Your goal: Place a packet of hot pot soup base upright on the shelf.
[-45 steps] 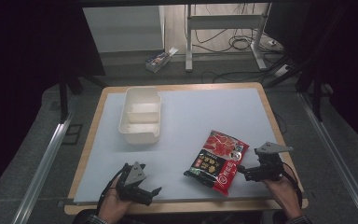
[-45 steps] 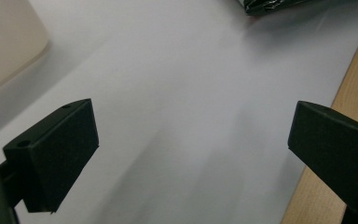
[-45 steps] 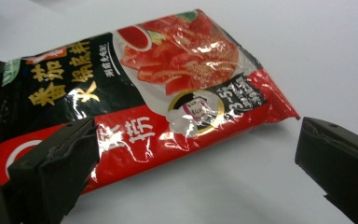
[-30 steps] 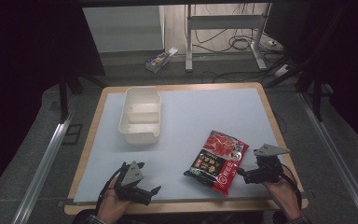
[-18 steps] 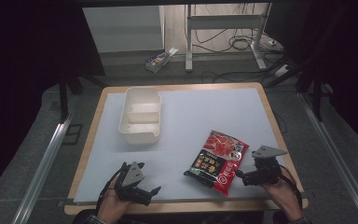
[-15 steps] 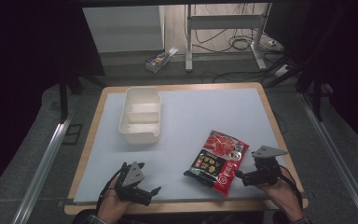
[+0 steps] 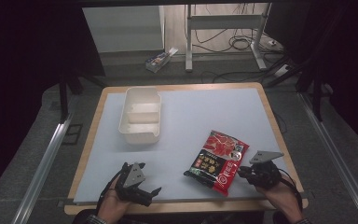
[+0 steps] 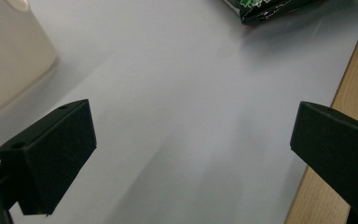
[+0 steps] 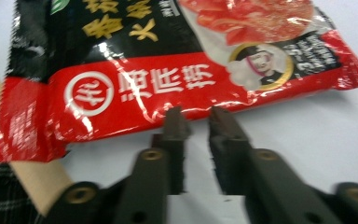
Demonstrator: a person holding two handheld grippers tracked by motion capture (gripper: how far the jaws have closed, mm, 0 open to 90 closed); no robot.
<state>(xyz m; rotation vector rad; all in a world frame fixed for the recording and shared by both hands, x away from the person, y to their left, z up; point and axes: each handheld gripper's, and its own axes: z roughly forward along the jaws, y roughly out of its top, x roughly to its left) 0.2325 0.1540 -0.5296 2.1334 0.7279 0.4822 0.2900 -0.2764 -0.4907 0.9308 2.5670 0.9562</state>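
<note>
From the high view I take the red snack packet (image 7: 216, 161) as my landmark: it lies flat on the pale mat (image 7: 200, 116), slanted, close to the table's near edge. My right gripper (image 7: 242, 171) sits just beside the packet's near right edge, held low in my right hand (image 7: 277, 193). From up there I cannot read the jaws. The right gripper view settles it: the two black jaws have just been closing and now stand nearly together, a narrow slit between them, their tips at the packet's (image 9: 182, 79) red lower edge. I cannot tell whether they pinch the foil or merely touch it. That view also shows the packet's print, a white circular mark and a small portrait, which the high view blurs.

My left gripper (image 7: 154, 192) rests well to the left of the packet, by the mat's near edge. The left gripper view shows its jaws spread wide with bare mat (image 8: 182, 121) between them, a corner of the packet (image 8: 270, 7) far ahead and the wall of the white container (image 8: 9, 56) off to one side. The high view places that container (image 7: 141, 114) beyond and left of the packet, well apart, with a divider across it.
</note>
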